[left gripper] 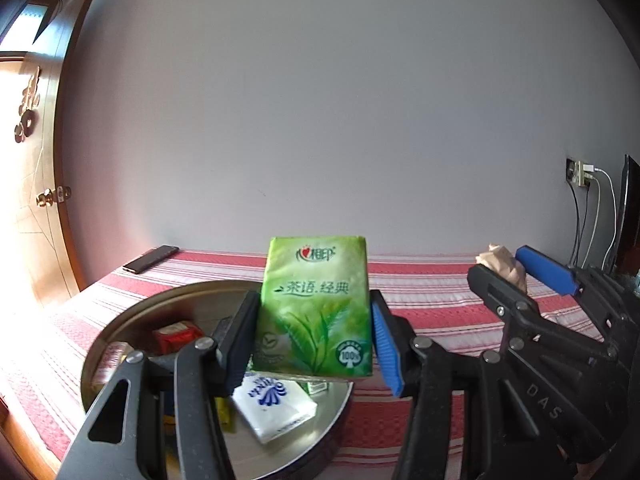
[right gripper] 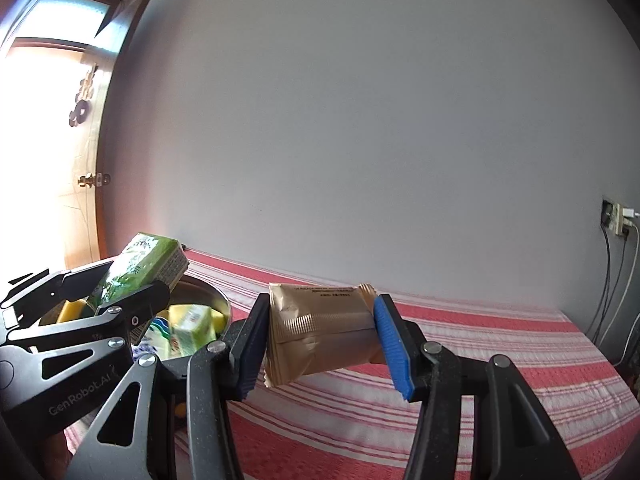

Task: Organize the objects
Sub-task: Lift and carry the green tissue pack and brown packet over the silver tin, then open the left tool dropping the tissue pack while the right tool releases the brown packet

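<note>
My left gripper (left gripper: 314,336) is shut on a green tissue pack (left gripper: 316,308), held upright above a round metal tray (left gripper: 132,312). In the tray lie a white-and-blue tissue pack (left gripper: 276,404), a red packet (left gripper: 176,336) and other small packs. My right gripper (right gripper: 320,344) is shut on a gold snack packet (right gripper: 320,332), held over the striped cloth to the right of the tray (right gripper: 222,306). In the left wrist view the right gripper (left gripper: 516,268) shows at the right with the gold snack packet (left gripper: 502,262) between its fingers. The right wrist view shows the left gripper (right gripper: 120,280) with the green pack (right gripper: 140,268) over the tray.
A red-and-white striped cloth (left gripper: 432,320) covers the table, which stands against a grey wall. A dark phone (left gripper: 151,259) lies at the far left corner. A wooden door (left gripper: 44,184) is at the left. A wall socket with cables (left gripper: 580,174) is at the right.
</note>
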A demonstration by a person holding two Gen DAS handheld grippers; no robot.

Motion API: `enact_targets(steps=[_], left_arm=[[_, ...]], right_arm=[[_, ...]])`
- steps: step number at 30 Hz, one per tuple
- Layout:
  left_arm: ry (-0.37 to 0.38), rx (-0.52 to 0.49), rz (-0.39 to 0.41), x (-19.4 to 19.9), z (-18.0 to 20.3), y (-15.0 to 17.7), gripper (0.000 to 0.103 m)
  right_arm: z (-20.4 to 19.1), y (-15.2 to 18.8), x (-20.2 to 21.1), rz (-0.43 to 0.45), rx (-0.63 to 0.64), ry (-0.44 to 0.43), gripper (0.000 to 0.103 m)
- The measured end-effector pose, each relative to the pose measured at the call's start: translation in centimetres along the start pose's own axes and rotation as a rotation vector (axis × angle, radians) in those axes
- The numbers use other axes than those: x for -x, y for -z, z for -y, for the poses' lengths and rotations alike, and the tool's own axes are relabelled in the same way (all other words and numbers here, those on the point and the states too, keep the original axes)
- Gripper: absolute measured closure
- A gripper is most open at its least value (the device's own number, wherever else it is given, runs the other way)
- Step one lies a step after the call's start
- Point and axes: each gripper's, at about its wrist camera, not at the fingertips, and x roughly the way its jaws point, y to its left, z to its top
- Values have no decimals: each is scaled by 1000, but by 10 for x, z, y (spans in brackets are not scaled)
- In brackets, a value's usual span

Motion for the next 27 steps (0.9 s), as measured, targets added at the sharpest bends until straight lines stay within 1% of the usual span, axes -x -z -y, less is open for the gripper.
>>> enact_targets(steps=[7,9,12,20,27], left_arm=[[-42,21,-7,1,-22,-3,50],[-64,28,-16,-2,-30,-3,50],[-95,45,-33,-6,-43,-3,50],[-145,77,-57,-10,-68,-1,50],[-182,71,-103,-26,-86,1,50]], right_arm=[[-9,-7,-2,15,21,-40,48],[-21,-9,2,17,25,-52,48],[-27,-11,4,17,32,-68,48],[-49,-16,-1,16,47,-119,48],[-68,-25,-18,-12,51,-193,48]])
